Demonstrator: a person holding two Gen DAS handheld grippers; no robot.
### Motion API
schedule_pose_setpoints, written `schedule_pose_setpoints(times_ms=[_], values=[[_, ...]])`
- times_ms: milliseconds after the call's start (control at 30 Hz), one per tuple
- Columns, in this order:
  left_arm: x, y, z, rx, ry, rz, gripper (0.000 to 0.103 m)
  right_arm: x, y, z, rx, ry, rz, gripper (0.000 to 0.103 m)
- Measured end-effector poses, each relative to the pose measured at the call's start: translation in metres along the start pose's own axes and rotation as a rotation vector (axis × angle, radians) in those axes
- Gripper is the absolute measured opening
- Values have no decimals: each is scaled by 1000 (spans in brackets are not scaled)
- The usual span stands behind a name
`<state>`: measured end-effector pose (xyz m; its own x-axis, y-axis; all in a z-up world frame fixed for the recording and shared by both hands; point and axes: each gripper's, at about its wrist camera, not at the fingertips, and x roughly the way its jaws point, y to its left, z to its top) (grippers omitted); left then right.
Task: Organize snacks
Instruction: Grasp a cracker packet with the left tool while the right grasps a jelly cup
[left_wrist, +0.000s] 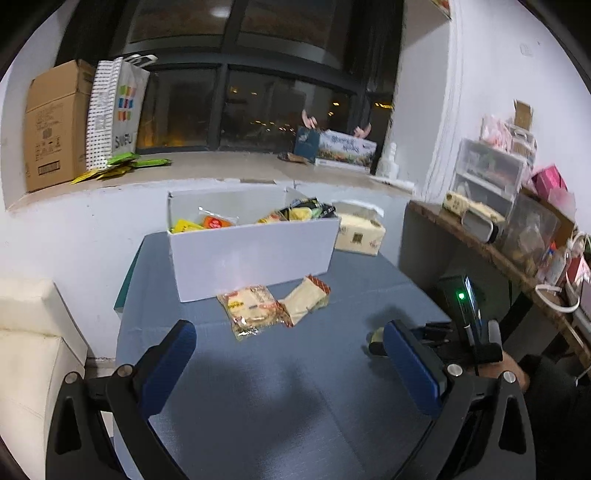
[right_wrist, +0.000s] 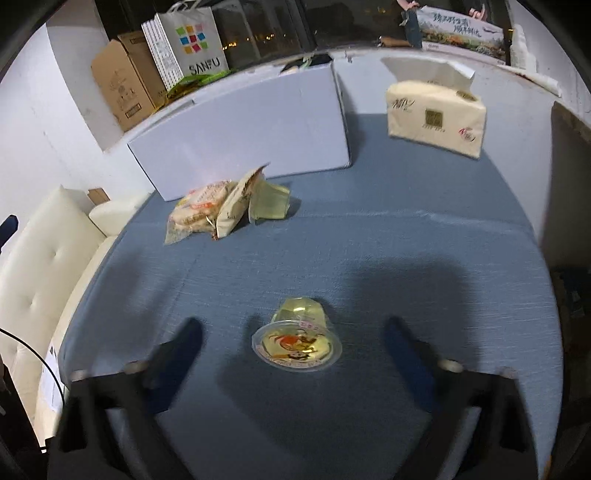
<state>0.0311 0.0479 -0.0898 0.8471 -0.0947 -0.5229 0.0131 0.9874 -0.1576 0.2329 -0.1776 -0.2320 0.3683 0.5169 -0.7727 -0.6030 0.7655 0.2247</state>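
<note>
A white open box (left_wrist: 251, 251) with several snack packs inside stands at the far side of the blue-clothed table (left_wrist: 280, 391). In front of it lie a clear cracker pack (left_wrist: 251, 308) and a cream wrapped snack (left_wrist: 308, 299). My left gripper (left_wrist: 290, 350) is open and empty, above the cloth short of these packs. In the right wrist view a yellow jelly cup (right_wrist: 297, 341) lies on its side on the cloth, between the open fingers of my right gripper (right_wrist: 293, 332). The box (right_wrist: 243, 129) and the packs (right_wrist: 207, 210), with a small jelly cup (right_wrist: 267, 205), are farther back left.
A tissue pack (right_wrist: 436, 114) sits at the table's back right. A cream sofa (right_wrist: 40, 266) runs along the left edge. The window sill holds a cardboard box (left_wrist: 55, 125), a paper bag (left_wrist: 114, 110) and green packets (left_wrist: 122, 166). A cluttered wooden shelf (left_wrist: 495, 251) stands to the right.
</note>
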Motion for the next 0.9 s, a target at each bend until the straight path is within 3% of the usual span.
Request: schedule_pose_setpoints(times_ms=[33,67,267,467,633,900], values=[[3,-2,0,12,4,-6,103,5,3,-1,-14,22,-21,52],[9,-4,-1,33,13,-19,103,5,5,-2,-29,18,-39,51],[62,-18,6,174,138,-106,103,-4,4,-8,-14,-4,-14,51],[134,-19,22,294,254,-236,103,-45,-1,-12,24,-106,22,51],[190,-14,30,364,322,-285,103,-82,-3,-18,21,-189,36,51],[252,-18,28,458,399,-277,102,-91,-11,-20,45,-201,29,51]])
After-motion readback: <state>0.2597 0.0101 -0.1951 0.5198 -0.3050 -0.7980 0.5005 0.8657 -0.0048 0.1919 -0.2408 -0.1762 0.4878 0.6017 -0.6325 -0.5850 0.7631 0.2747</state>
